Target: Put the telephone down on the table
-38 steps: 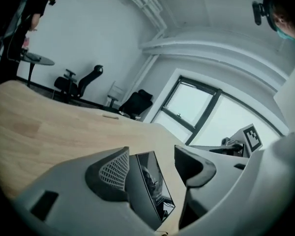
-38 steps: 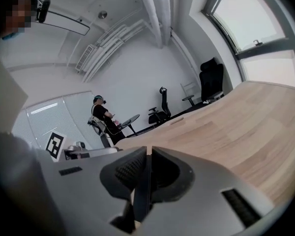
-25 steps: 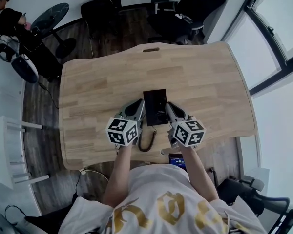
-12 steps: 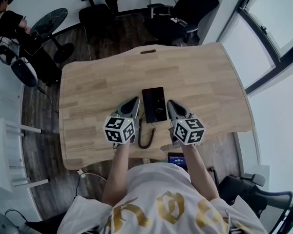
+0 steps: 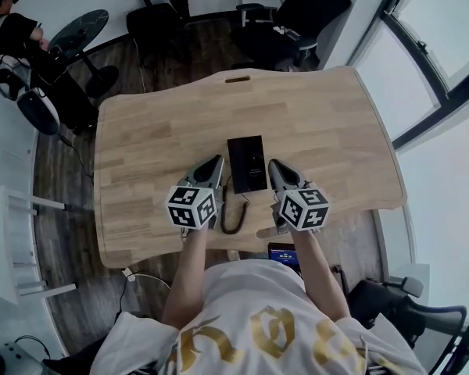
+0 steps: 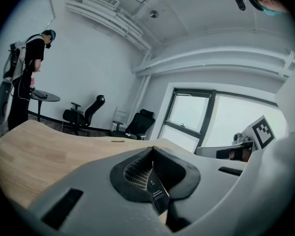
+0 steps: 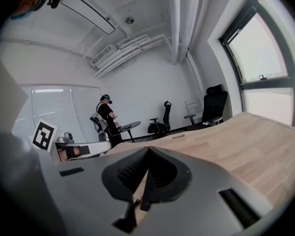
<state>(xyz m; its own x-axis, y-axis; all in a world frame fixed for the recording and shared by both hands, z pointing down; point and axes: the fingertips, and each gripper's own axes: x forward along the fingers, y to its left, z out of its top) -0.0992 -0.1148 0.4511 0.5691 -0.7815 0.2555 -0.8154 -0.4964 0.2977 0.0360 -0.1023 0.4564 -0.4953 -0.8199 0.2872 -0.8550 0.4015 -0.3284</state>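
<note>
A black telephone lies flat on the wooden table, and its coiled cord trails toward the near edge. My left gripper is just left of the telephone, shut, with nothing in its jaws. On the other side my right gripper is also shut and empty. In the left gripper view the closed jaws of the left gripper fill the lower frame, and a dark sliver of the telephone shows below their gap. In the right gripper view the right gripper is closed, with the cord visible beneath.
Black office chairs stand beyond the table's far edge. A person stands by a round black table at the far left. A white rack is on the left, windows on the right. A lit screen sits at my waist.
Both grippers have drawn back a little from the telephone's sides toward me. The telephone stays flat on the table.
</note>
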